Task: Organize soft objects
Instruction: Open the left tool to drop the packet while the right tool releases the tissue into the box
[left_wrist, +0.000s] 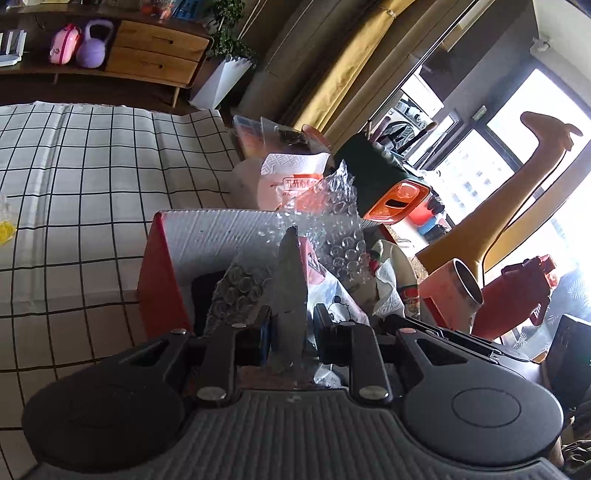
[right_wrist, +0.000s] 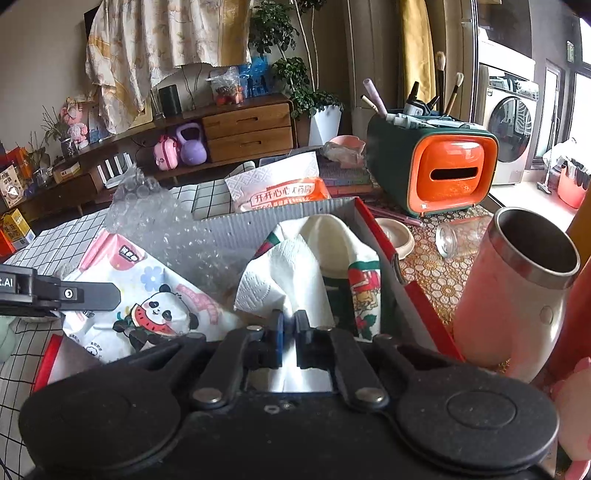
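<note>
A red cardboard box (right_wrist: 391, 236) with a grey corrugated inside (left_wrist: 207, 236) holds soft things: a panda-print wipes pack (right_wrist: 147, 295), bubble wrap (right_wrist: 166, 229), a white paper towel (right_wrist: 284, 280) and a printed sock (right_wrist: 365, 288). My left gripper (left_wrist: 291, 325) is over the box with its jaws apart, and a grey-looking fold of the bubble wrap (left_wrist: 332, 221) stands between them. My right gripper (right_wrist: 290, 325) is shut on the white paper towel, just above the box. The left gripper's finger (right_wrist: 88, 295) shows at the left edge of the right wrist view.
A green and orange desk organizer (right_wrist: 436, 166) with brushes stands behind the box. A pink steel-lined tumbler (right_wrist: 517, 295) stands right of the box, with a red bottle (left_wrist: 517, 299) beside it. An orange-and-white tissue pack (right_wrist: 280, 188) lies behind. A checked cloth (left_wrist: 92, 177) covers the table.
</note>
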